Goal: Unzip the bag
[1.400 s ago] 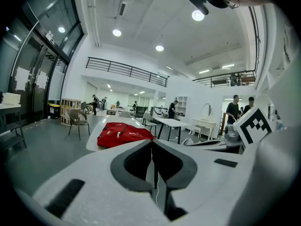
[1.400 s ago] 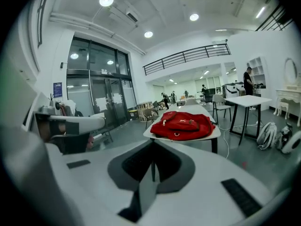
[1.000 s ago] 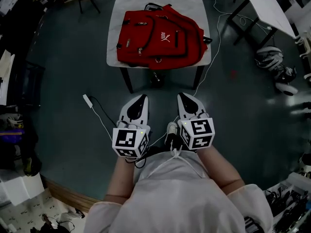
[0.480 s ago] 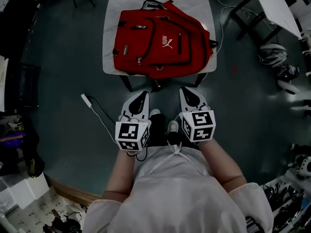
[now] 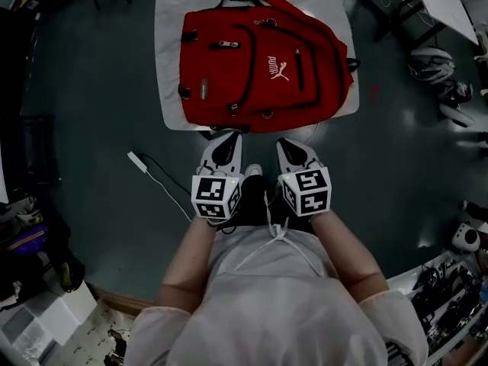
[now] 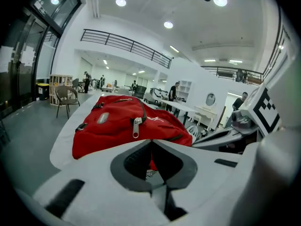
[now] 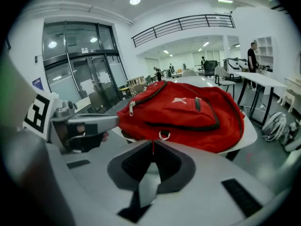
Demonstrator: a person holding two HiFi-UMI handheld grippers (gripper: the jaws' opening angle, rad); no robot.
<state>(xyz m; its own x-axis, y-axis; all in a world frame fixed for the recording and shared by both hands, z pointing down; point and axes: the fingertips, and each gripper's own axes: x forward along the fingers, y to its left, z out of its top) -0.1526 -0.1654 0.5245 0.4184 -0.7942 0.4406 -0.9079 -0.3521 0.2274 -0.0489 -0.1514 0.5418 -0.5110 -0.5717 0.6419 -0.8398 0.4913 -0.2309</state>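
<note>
1. Note left tongs point(image 5: 227, 139) and right tongs point(image 5: 287, 145) both pinched together on nothing, side by side at lower centre of the head view, tips just short of the counter point(image 5: 171, 21) edge.
2. Find the bag point(image 5: 259, 67) flat on the counter at upper centre, zips seemingly closed, not yet touched.
3. Part one pair before reaching. Pinch the silver pull point(image 6: 136, 127) squarely, at mid-frame in the left gripper view, not the cloth beside it.
4. Pin the bag with the other pair near the zip's start to keep the cloth taut. Draw along the track, not upward.
5. Mind the near counter edge, with the bag's rim right at it: likely to slide off if tugged.
6. Expect free room over bare floor point(image 5: 91, 128) on either side. Step clear of the white cable point(image 5: 156, 180) at lower left.
</note>
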